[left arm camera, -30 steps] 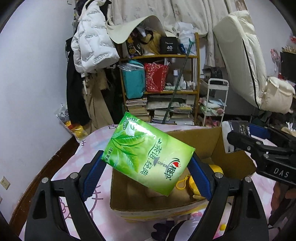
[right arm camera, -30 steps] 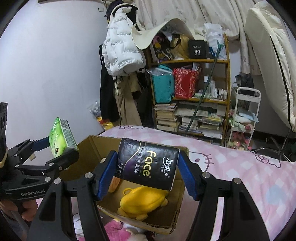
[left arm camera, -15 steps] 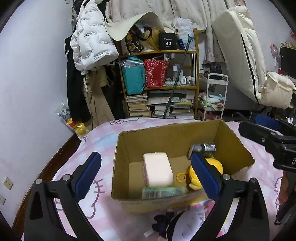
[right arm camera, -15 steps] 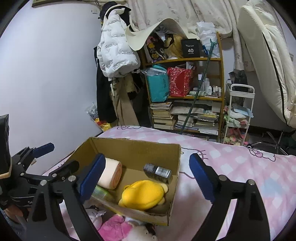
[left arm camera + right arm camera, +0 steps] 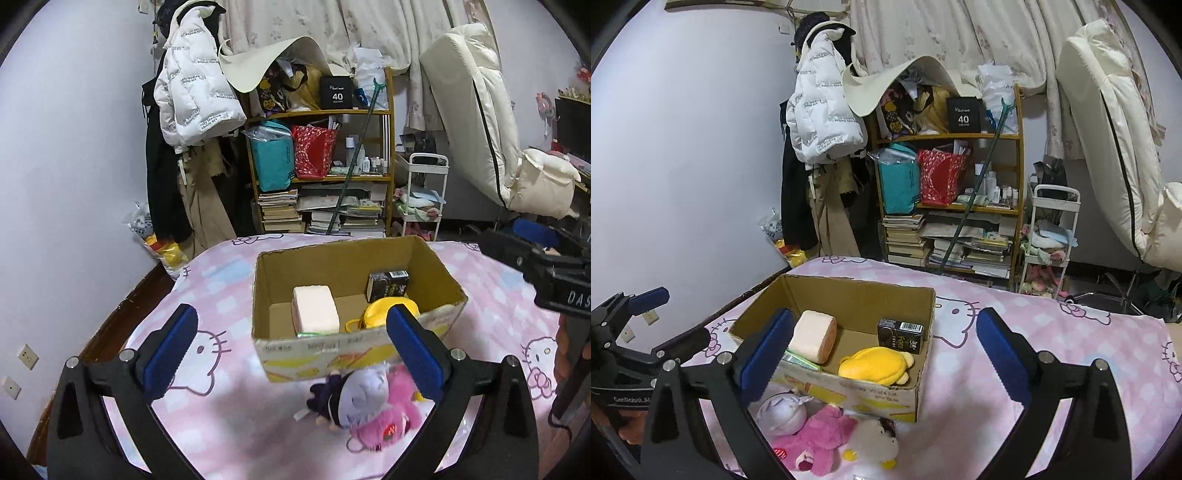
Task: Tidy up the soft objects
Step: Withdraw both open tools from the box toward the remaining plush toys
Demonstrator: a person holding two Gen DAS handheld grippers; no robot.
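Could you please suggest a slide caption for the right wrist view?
Open right hand-held gripper above a cardboard box holding a yellow plush, black tissue pack and pink roll.

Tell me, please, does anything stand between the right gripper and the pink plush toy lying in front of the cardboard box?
Nothing visible does. The pink plush toy lies on the bedsheet outside the brown cardboard box, and the open right gripper has bare air below it.

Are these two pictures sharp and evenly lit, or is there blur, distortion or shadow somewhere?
Left wrist view: the plush toys are blurred, the corners dark, the shelf bowed by the fisheye. Right wrist view: sharper, with a soft shadow on the bedsheet beside the cardboard box.
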